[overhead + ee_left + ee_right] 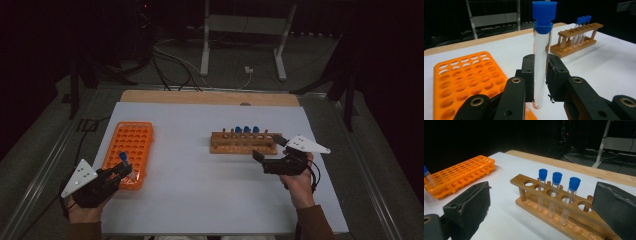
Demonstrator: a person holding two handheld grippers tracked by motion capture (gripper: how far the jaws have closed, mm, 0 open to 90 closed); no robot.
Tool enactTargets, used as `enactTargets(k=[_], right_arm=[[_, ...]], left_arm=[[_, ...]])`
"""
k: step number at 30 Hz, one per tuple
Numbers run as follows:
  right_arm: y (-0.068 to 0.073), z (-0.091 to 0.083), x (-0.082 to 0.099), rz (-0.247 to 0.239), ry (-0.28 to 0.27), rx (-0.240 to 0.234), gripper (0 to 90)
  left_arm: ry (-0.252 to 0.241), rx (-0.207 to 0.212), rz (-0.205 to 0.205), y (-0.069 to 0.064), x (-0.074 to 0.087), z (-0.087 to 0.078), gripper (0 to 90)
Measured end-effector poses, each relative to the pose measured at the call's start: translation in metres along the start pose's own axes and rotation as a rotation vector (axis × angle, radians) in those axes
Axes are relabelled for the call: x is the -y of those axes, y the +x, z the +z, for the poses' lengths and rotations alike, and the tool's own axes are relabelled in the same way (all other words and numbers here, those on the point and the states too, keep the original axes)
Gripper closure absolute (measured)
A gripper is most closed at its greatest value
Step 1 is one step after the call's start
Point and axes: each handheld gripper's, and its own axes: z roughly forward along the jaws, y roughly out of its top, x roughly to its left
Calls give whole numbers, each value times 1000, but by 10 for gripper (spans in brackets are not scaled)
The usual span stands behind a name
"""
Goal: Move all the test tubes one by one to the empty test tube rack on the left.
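the left gripper holds a clear test tube with a blue cap. its 2 black jaws are shut on the glass, low down near the round bottom end, so most of the tube stands free above them. that low grip probably keeps the cap end free and leaves the tip showing for aiming at a hole.

the tube stands almost straight up. its long line runs up and down, with the blue cap on top and the round tip pointing down, just past the lower edge of the jaws. in the high view, the tube is over the near end of the orange rack, which lies flat on the white table cover at the left. the tip looks close to the rack, but whether it is in a hole yet is hard to tell.

the right gripper waits by the wooden rack. its jaws stand wide apart and hold nothing. in the right gripper view, 3 more blue-capped tubes stand upright in a row in the wooden rack, with empty holes on both sides. that hand seems to be ready beside them for the next pick.
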Motion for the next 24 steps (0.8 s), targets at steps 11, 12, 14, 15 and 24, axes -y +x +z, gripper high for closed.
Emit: enactTargets(k=[11, 12, 14, 15, 24], right_arm=[[1, 1, 0, -1, 4, -7, 22], [1, 1, 0, -1, 3, -8, 22], [2, 0, 0, -1, 1, -8, 22], [2, 0, -1, -1, -2, -10, 22], [2, 1, 0, 0, -4, -16, 22]], left_arm=[[16, -54, -28, 13, 15, -2, 780], [19, -62, -25, 14, 16, -2, 780], [18, -80, -29, 16, 17, -2, 780], [15, -84, -33, 17, 18, -2, 780], [57, -88, -52, 24, 29, 7, 780]])
